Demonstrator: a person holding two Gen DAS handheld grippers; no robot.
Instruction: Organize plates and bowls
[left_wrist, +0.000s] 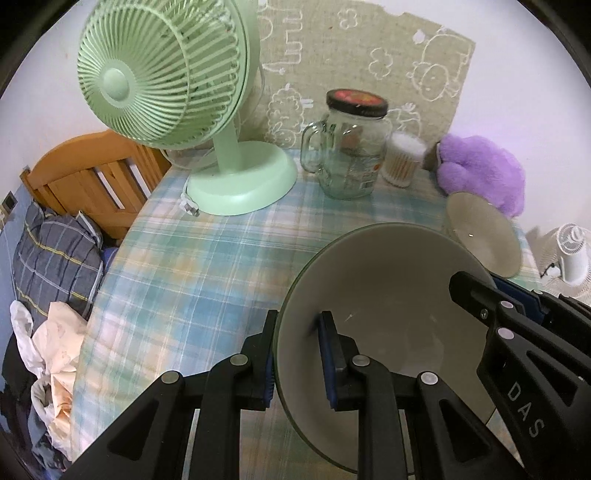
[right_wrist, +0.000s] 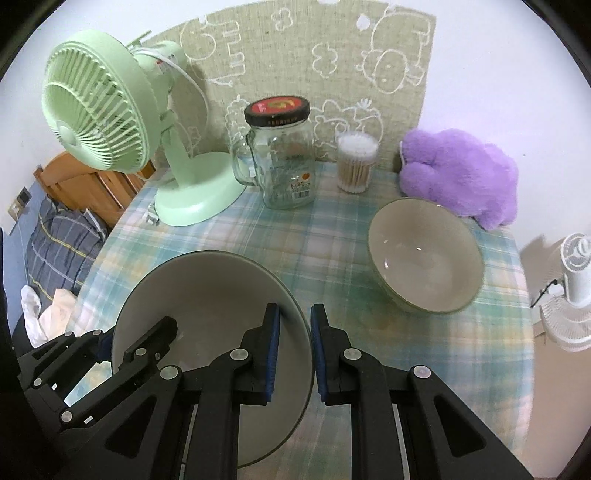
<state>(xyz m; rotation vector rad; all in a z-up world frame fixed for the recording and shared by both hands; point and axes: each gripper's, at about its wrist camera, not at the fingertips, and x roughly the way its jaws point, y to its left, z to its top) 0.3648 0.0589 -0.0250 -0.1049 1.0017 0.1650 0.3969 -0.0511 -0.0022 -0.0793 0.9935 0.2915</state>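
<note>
Blue-padded fingers of the left gripper are pinching the near bowl at its left rim; the right gripper is clamping its opposite rim. Both are tilting it above the plaid table, near the second bowl. "DAS" is showing on the right gripper.

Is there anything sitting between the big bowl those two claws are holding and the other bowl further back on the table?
Nothing visible. Both the left claw and the right claw grip the rim of the big bowl, and only bare checked tablecloth lies between it and the second bowl. The glass jar and cotton swabs stand further back.
</note>
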